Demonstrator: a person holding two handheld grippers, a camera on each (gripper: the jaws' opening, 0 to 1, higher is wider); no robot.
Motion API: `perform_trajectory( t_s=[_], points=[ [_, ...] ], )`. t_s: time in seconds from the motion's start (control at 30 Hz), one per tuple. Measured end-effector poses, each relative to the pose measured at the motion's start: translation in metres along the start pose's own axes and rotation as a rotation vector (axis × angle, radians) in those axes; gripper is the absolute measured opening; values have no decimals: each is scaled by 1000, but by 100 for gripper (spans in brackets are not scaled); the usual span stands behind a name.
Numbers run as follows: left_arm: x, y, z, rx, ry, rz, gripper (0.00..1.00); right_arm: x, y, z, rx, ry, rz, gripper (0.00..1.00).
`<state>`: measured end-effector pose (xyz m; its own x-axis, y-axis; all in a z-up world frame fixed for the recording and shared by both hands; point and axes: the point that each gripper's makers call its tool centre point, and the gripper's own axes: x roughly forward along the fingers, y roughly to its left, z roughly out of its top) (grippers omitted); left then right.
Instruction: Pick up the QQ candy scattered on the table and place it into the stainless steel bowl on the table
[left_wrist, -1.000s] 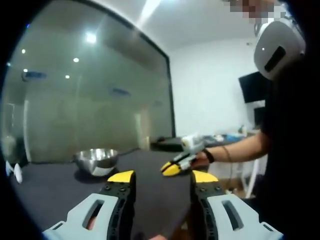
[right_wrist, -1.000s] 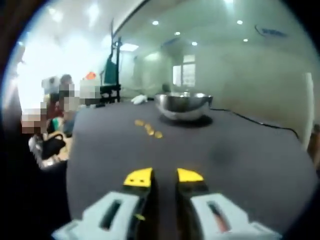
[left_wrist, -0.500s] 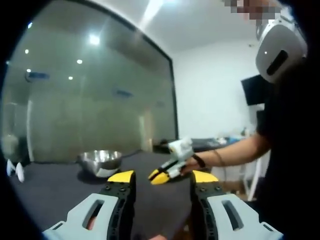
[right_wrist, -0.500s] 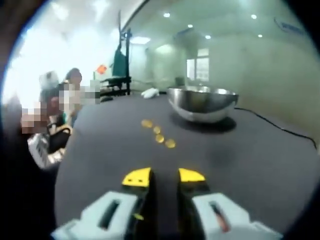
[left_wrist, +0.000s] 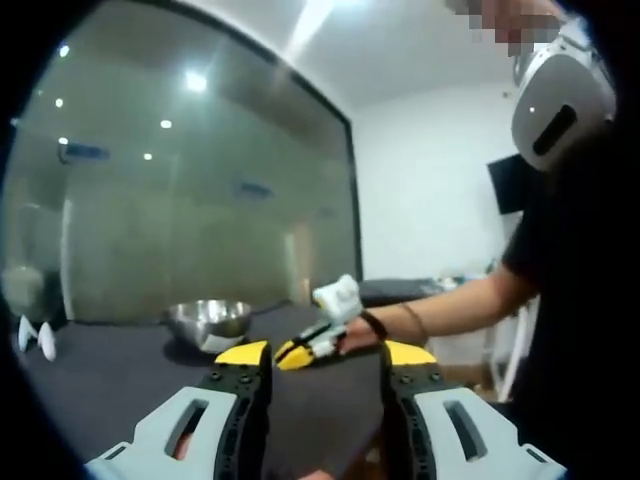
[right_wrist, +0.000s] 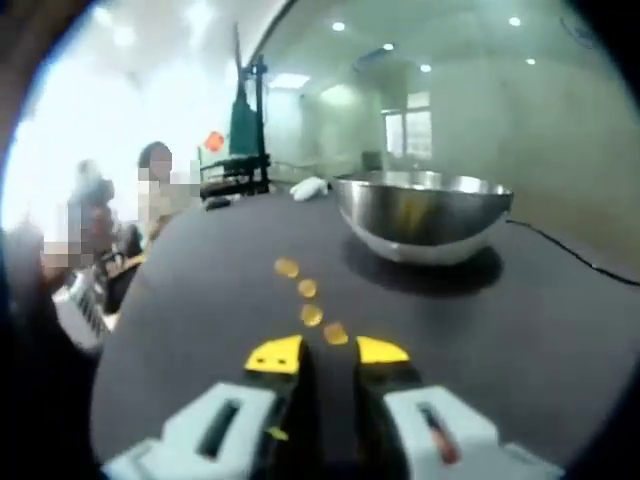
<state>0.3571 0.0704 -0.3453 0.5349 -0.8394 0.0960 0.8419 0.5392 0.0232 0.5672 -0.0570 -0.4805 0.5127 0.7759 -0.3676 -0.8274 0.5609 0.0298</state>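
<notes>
Your left gripper (left_wrist: 325, 352), with grey jaws tipped in yellow, hung above the dark tabletop (left_wrist: 110, 365) with its jaws spread wide and nothing between them. Beyond it, the shiny stainless steel bowl (left_wrist: 209, 322) sat upright on that table in front of the large glass wall (left_wrist: 180, 200). To the right of the bowl, your other yellow-tipped gripper (left_wrist: 297, 350) reached in low over the table, held by your bare forearm (left_wrist: 455, 305).

In the right gripper view, your right gripper (right_wrist: 328, 351) stood with its jaws parted by a narrow gap, holding nothing. Four small round yellow QQ candies (right_wrist: 311, 314) lay in a loose line on the table, to the left of the bowl (right_wrist: 425, 212) and nearer to you than it. The candy nearest you (right_wrist: 335, 333) lay just beyond the jaw tips, roughly in line with the gap; whether the tips touched it I cannot tell. The candy farthest from you (right_wrist: 287, 268) lay closest to the bowl's left side, still apart from it. A white crumpled object (right_wrist: 307, 187) rested on the table beyond the bowl's left rim. Blurred people (right_wrist: 150, 195) stood in the bright area far to the left of the bowl.
</notes>
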Motion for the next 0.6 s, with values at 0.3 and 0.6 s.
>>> perform_trajectory(
  t_s=[0.3, 0.6],
  points=[
    [-6, 6, -6, 4, 21, 29, 45, 9, -6, 3, 63, -28, -13, 11],
    [-1, 2, -10, 13, 44, 10, 45, 10, -3, 4, -20, -22, -45, 10]
  ],
)
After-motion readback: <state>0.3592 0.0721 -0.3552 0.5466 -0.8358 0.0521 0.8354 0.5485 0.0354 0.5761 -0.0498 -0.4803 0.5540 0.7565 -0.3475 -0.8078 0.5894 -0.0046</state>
